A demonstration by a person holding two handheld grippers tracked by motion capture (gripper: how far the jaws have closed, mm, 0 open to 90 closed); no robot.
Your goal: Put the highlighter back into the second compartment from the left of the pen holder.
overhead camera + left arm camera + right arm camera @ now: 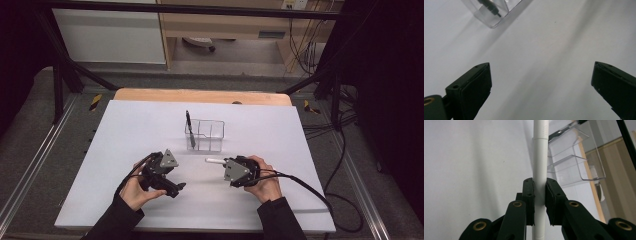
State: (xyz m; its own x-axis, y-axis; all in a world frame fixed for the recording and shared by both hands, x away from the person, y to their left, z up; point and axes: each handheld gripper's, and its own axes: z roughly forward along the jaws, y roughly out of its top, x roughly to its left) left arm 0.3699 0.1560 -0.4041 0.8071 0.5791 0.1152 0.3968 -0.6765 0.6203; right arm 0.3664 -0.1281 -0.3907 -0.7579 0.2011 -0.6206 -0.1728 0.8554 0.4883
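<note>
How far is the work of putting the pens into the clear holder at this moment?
Done: one dark pen already stands in the clear holder. In hand: the right tongs are shut on a white pen, lying level on the near side of the holder. The left tongs are wide open with nothing between them. Left: the white pen is not yet in the holder.

The clear glossy plastic organizer (206,135) is standing on matt white paper (125,130); the white pen (540,165) is looking like smooth plastic.
</note>
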